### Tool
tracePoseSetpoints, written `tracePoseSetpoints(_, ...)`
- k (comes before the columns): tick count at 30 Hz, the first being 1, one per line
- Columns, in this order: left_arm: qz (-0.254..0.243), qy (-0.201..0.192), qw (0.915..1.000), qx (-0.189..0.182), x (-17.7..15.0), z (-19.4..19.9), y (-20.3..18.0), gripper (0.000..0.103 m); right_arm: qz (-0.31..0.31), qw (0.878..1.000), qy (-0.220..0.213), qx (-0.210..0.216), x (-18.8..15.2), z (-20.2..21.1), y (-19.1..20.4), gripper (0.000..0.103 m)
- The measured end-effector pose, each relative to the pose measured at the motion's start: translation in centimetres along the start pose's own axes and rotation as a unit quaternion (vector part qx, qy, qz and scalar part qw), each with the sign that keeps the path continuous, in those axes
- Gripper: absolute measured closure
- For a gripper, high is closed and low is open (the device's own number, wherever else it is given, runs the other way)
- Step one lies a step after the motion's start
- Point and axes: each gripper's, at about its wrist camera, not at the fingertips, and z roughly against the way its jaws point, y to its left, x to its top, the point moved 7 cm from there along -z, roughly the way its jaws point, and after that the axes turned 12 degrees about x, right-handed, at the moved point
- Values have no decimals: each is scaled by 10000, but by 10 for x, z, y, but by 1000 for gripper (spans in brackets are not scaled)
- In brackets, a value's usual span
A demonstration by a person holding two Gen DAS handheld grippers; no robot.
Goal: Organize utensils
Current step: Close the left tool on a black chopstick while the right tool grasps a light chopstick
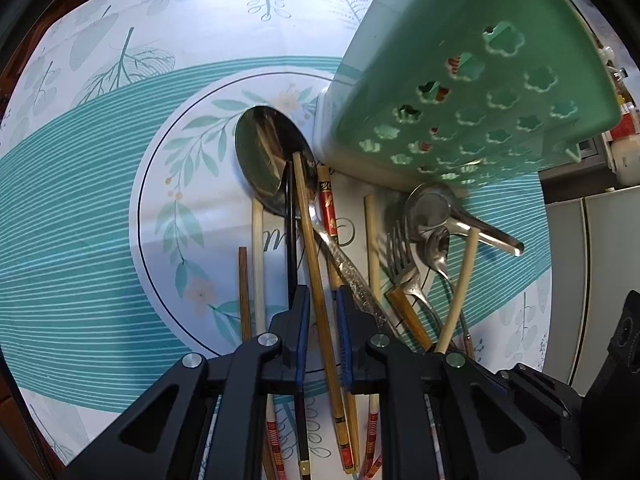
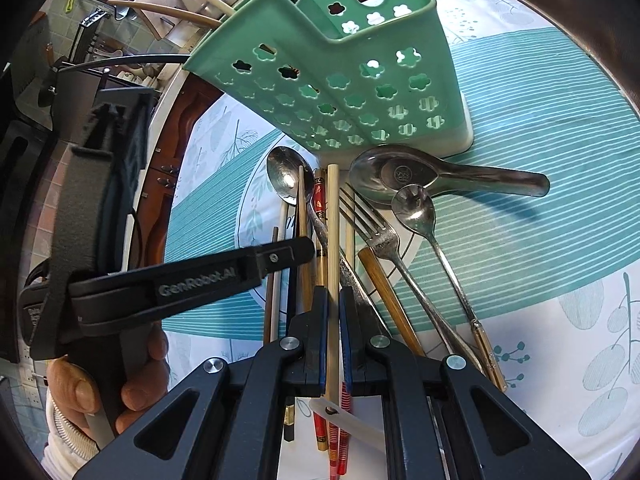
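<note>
Holder first: the green perforated utensil holder (image 2: 352,80) stands at the far side of the leaf-print tablecloth (image 2: 540,128), with the loose pile of spoons, forks and chopsticks lying on the near side of it, long axes running near to far. My right gripper (image 2: 334,304) is pinched on a pale bamboo chopstick (image 2: 332,216) whose tip points straight at the holder's base. My left gripper (image 1: 322,304), nearly closed, straddles a brown bamboo chopstick (image 1: 310,232), also pointing away toward the big steel spoon (image 1: 268,156). I judge both must lift up and over the rim.
</note>
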Motion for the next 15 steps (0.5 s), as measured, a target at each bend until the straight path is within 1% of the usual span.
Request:
tracePoseSetpoints(6,41,36,9999,122,-6,-6,-1,93,4,10000,-1,-2,-1,1,0,97)
tracePoseSetpoints(12,-90,-24,9986,523,-10,-9,-7,94,44,10000,3,-2,-2,0,3,97)
tracePoseSetpoints(14,-106,-43,9976,686,-10,-10,-14,97,45,10000,4,-4,-3,-1,4,97)
tracePoseSetpoints(15,-111,-51,9975,702,-10,-10,-15,97,38,10000,11,5,-3,-1,4,97)
